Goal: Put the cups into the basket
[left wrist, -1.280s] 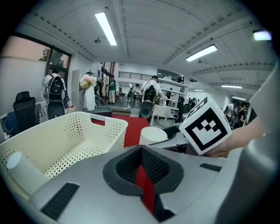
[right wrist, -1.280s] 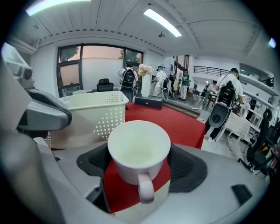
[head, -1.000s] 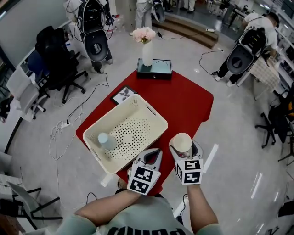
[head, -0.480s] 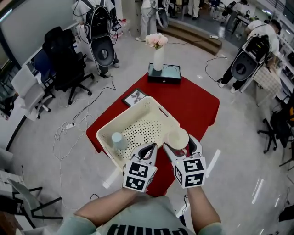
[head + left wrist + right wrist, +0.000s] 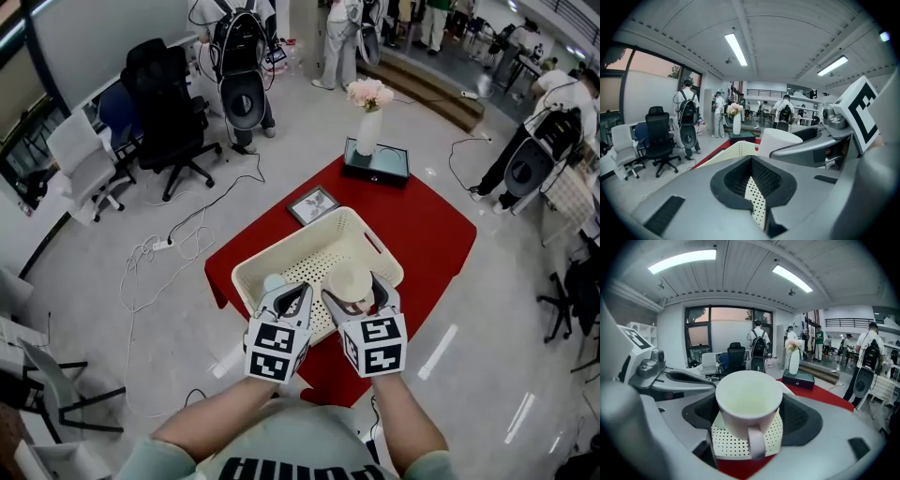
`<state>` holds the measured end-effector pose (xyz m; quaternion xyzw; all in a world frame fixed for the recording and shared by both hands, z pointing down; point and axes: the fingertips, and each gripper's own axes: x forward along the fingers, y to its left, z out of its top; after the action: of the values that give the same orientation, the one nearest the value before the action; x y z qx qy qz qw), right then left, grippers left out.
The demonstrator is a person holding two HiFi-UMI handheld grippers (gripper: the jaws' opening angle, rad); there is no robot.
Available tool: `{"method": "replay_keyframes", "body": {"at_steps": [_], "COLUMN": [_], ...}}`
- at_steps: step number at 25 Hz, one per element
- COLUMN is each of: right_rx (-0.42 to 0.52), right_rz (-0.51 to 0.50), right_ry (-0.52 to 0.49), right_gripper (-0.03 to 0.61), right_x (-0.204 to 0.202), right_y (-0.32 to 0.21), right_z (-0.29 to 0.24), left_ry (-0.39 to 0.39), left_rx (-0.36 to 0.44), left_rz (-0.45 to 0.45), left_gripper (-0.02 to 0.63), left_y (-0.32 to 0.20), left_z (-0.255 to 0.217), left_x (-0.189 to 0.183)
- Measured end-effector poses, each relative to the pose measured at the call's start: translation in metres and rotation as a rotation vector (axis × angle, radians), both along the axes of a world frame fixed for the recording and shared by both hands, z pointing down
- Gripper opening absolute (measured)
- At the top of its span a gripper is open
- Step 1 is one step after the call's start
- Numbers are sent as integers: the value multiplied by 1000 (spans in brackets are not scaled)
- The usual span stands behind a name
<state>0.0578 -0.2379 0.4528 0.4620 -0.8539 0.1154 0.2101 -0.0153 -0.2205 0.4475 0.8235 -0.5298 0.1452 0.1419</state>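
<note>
1. Right gripper (image 5: 355, 291): the jaws are spread and clamped on the body of a cream mug (image 5: 349, 279). The mug is upright, mouth up, with its handle turned back toward the person.
2. Mug position: it is held over the near-right part of the cream perforated basket (image 5: 291, 240). The right gripper view shows the dotted basket floor directly beneath the mug and a strip of red table (image 5: 431, 225) under the near rim.
3. Left gripper (image 5: 289, 298): the jaws are drawn together with nothing between them. Only a narrow slit shows basket floor. It sits over the basket's near-left rim, just beside the right gripper.
4. A small pale blue cup (image 5: 274, 280) stands inside the basket at its near-left corner, just beyond the left gripper's tips.
5. Open room: the far half of the basket floor is bare. The bare table top lies to the right of the basket and beyond it.
6. Edges: the basket's left and near sides lie close to the table edge.
7. A picture frame (image 5: 314, 204) lies near the basket's far corner.
8. A white vase of flowers (image 5: 368, 131) stands on a dark box (image 5: 377, 162), well beyond the basket.
</note>
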Motion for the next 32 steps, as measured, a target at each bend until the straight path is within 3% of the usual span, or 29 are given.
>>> {"method": "replay_keyframes", "body": {"at_steps": [16,32], "right_rx": [-108,-256], "right_rz": [41,157], "right_ry": [38,89], "right_gripper": [383,383], "right_x": [-54,-68], "right_y": [-62,-102], "right_z": [59,131], "left_ry": [-10,17], "left_rx": [-32,-84], "left_rz": [-87,-54], "left_gripper": [7,8], "left_y": [-46,-83], "left_z": [14,29], "left_x": [-81,-104]}}
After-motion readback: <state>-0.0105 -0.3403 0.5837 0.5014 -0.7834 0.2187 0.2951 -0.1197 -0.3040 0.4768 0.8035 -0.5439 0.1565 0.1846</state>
